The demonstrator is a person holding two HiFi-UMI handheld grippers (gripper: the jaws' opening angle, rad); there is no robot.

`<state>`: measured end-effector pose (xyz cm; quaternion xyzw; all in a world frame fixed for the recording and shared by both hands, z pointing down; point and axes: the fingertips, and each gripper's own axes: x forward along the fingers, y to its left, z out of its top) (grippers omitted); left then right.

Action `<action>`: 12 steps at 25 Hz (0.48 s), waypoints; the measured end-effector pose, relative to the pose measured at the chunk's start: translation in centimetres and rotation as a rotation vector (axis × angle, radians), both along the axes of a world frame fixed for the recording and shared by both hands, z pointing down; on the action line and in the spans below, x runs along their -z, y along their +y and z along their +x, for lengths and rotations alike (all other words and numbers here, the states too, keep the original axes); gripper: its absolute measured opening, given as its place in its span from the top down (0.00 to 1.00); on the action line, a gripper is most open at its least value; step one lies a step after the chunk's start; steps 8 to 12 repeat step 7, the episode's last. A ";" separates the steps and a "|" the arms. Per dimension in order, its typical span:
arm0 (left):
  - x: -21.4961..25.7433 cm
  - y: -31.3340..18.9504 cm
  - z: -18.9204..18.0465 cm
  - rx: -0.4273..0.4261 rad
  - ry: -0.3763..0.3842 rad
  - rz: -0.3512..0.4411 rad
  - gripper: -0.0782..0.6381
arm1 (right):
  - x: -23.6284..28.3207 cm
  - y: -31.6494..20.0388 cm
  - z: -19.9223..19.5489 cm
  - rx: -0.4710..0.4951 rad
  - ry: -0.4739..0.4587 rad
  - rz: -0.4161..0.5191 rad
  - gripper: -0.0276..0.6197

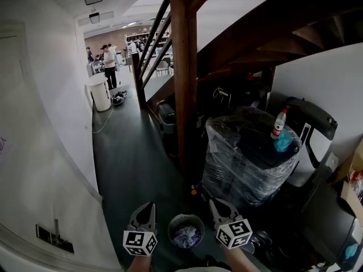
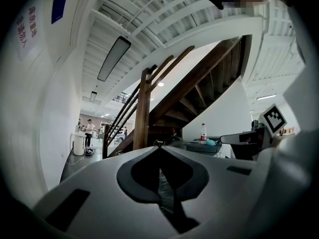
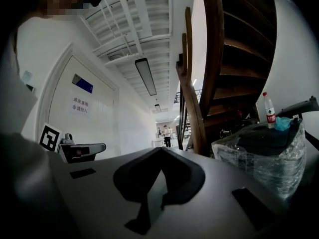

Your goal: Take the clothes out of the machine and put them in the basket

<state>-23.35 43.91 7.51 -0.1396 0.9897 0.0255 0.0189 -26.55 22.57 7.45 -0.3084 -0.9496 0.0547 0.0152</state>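
Note:
A round dark basket [image 1: 172, 226] stands on the floor at the bottom of the head view, with pale crumpled clothes [image 1: 186, 237] in it. My left gripper [image 1: 148, 207] is just left of the basket and my right gripper [image 1: 216, 203] just right of it, both held above it and pointing level. Each gripper's jaws meet at the tip with nothing between them, as the left gripper [image 2: 159, 147] view and the right gripper [image 3: 160, 148] view show. A white appliance with a dark raised part [image 1: 311, 143] stands at the right; I cannot see inside it.
A bulky plastic-wrapped stack [image 1: 249, 163] stands ahead on the right, with a bottle [image 1: 278, 123] and a teal object [image 1: 282, 141] on top. A wooden post [image 1: 184, 78] and staircase rise ahead. A white wall runs along the left; a white bin [image 1: 100, 92] and a person [image 1: 109, 66] are far down the corridor.

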 end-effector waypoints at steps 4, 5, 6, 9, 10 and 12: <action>0.4 0.0 0.3 -0.009 -0.009 -0.004 0.86 | 0.1 0.1 0.4 -0.007 0.001 -0.005 0.95; 0.5 0.0 0.3 -0.011 -0.010 -0.005 0.86 | 0.1 0.1 0.5 -0.008 0.001 -0.006 0.95; 0.5 0.0 0.4 -0.012 -0.012 -0.005 0.86 | 0.1 0.1 0.6 -0.009 0.002 -0.007 0.95; 0.6 0.0 0.5 -0.014 -0.013 -0.006 0.86 | 0.1 0.2 0.7 -0.010 0.003 -0.008 0.95; 0.6 0.0 0.5 -0.014 -0.013 -0.006 0.86 | 0.1 0.2 0.7 -0.010 0.003 -0.008 0.95; 0.6 0.0 0.5 -0.014 -0.013 -0.006 0.86 | 0.1 0.2 0.7 -0.010 0.003 -0.008 0.95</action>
